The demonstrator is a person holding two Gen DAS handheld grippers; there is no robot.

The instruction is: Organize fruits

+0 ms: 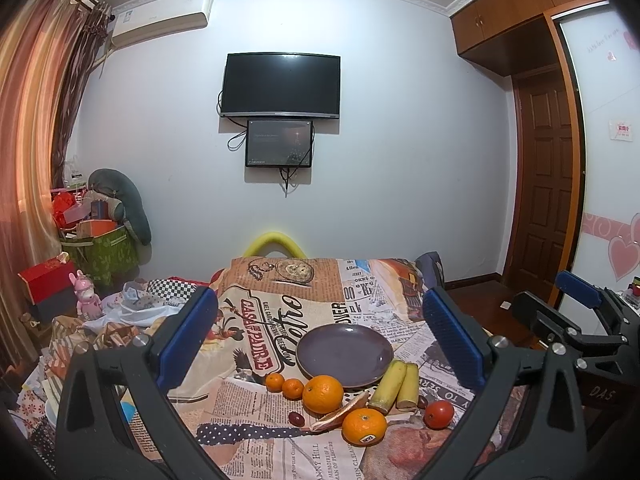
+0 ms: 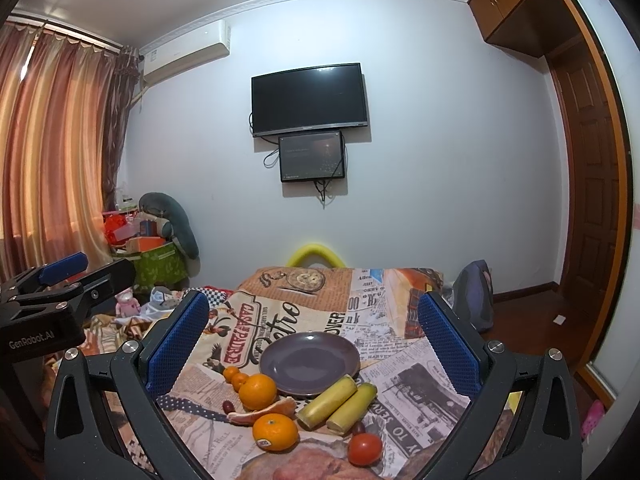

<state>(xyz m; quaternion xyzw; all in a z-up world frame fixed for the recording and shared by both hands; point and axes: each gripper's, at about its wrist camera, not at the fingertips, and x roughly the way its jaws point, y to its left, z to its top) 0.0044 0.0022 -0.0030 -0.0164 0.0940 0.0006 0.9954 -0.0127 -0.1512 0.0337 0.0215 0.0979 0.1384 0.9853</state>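
An empty purple plate sits on a newspaper-print tablecloth. In front of it lie a large orange, a stickered orange, two small tangerines, an orange slice, two yellow-green cane pieces, a red tomato and dark grapes. My left gripper and right gripper are open, empty, held above and short of the fruit.
The right gripper shows at the left view's right edge; the left gripper shows at the right view's left edge. Boxes, a green bin and a pink toy clutter the left. A yellow foam arch stands behind the table.
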